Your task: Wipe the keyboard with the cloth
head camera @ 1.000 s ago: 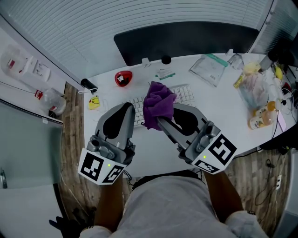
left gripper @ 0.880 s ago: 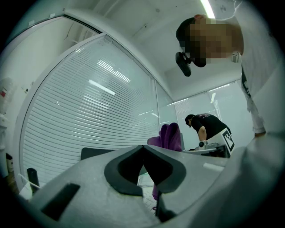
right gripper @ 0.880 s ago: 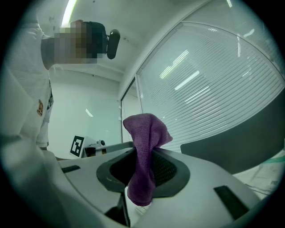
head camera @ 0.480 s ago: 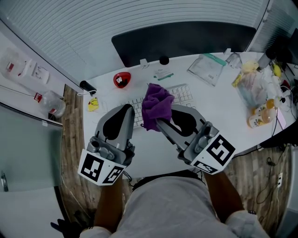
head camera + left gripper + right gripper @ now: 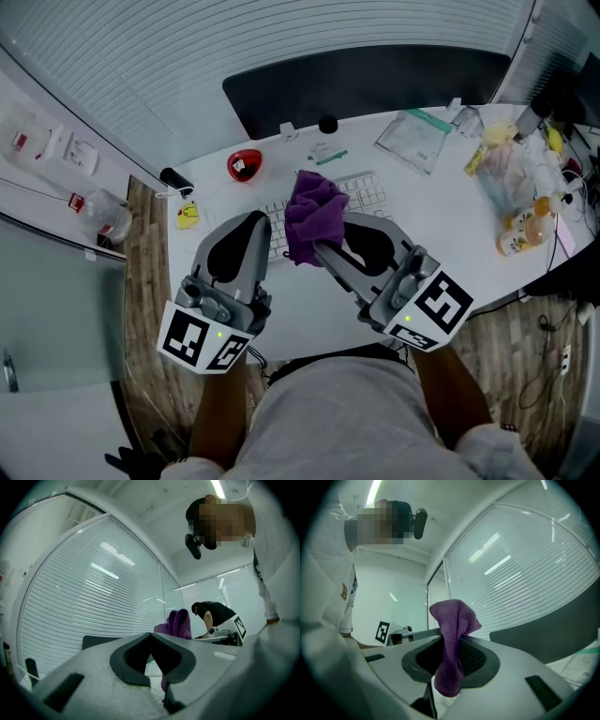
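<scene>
In the head view a white keyboard lies on the white table, partly hidden by a bunched purple cloth. My right gripper is shut on that cloth and holds it raised over the keyboard's middle. In the right gripper view the cloth stands up out of the closed jaws of the right gripper and hangs below them. My left gripper hovers over the keyboard's left end, shut and empty. The left gripper view shows the left gripper with its jaws meeting and the cloth beyond them to the right.
A red object and a small yellow thing lie left of the keyboard. At the table's back stands a dark panel. A clear plastic bag lies at the back right. Bags and an orange bottle crowd the right edge.
</scene>
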A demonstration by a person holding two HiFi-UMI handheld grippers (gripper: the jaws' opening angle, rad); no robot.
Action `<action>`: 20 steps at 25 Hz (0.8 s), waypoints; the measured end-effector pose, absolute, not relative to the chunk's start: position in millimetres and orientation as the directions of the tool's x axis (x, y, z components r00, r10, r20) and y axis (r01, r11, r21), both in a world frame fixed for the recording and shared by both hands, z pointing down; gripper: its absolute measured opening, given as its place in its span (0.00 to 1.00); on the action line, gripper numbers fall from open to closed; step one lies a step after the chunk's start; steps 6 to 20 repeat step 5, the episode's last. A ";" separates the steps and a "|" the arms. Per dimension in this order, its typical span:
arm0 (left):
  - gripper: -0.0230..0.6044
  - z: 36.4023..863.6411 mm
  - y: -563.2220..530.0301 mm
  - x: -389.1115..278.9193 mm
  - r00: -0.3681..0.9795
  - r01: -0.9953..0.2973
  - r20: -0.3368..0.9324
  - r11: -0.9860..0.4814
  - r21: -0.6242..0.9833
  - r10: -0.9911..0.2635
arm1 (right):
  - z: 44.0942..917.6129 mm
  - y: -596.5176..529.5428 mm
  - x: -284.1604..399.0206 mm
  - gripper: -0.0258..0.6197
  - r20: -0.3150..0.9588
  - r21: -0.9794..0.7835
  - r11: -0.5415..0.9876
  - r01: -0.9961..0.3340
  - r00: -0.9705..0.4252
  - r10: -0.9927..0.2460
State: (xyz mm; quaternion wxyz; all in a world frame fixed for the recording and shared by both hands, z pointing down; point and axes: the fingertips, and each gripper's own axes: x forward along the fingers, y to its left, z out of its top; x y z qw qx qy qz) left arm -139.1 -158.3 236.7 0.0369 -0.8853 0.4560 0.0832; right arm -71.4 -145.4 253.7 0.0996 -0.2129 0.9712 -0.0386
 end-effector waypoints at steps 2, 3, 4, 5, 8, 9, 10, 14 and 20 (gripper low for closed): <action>0.06 236.9 -158.2 -139.7 0.572 -0.813 -0.181 -0.583 0.010 -0.800 | 254.0 -145.2 -72.3 0.17 -0.176 -0.116 0.906 -0.406 -0.890 -0.421; 0.06 236.8 -158.0 -140.1 0.572 -0.812 -0.181 -0.583 0.010 -0.800 | 254.0 -145.0 -72.8 0.17 -0.176 -0.115 0.907 -0.406 -0.890 -0.421; 0.06 236.6 -157.9 -140.5 0.572 -0.812 -0.182 -0.584 0.010 -0.800 | 254.0 -144.8 -73.3 0.17 -0.175 -0.114 0.907 -0.406 -0.890 -0.421; 0.06 236.5 -157.8 -140.9 0.573 -0.812 -0.183 -0.584 0.009 -0.799 | 254.0 -144.6 -73.8 0.17 -0.175 -0.113 0.907 -0.406 -0.890 -0.421; 0.06 236.5 -157.8 -140.9 0.573 -0.812 -0.183 -0.584 0.009 -0.799 | 254.0 -144.6 -73.8 0.17 -0.175 -0.113 0.907 -0.406 -0.890 -0.421; 0.06 236.5 -157.8 -140.9 0.573 -0.812 -0.183 -0.584 0.009 -0.799 | 254.0 -144.6 -73.8 0.17 -0.175 -0.113 0.907 -0.406 -0.890 -0.421; 0.06 236.5 -157.8 -140.9 0.573 -0.812 -0.183 -0.584 0.009 -0.799 | 254.0 -144.6 -73.8 0.17 -0.175 -0.113 0.907 -0.406 -0.890 -0.421; 0.06 236.5 -157.8 -140.9 0.573 -0.812 -0.183 -0.584 0.009 -0.799 | 254.0 -144.6 -73.8 0.17 -0.175 -0.113 0.907 -0.406 -0.890 -0.421; 0.06 236.5 -157.8 -140.9 0.573 -0.812 -0.183 -0.584 0.009 -0.799 | 254.0 -144.6 -73.8 0.17 -0.175 -0.113 0.907 -0.406 -0.890 -0.421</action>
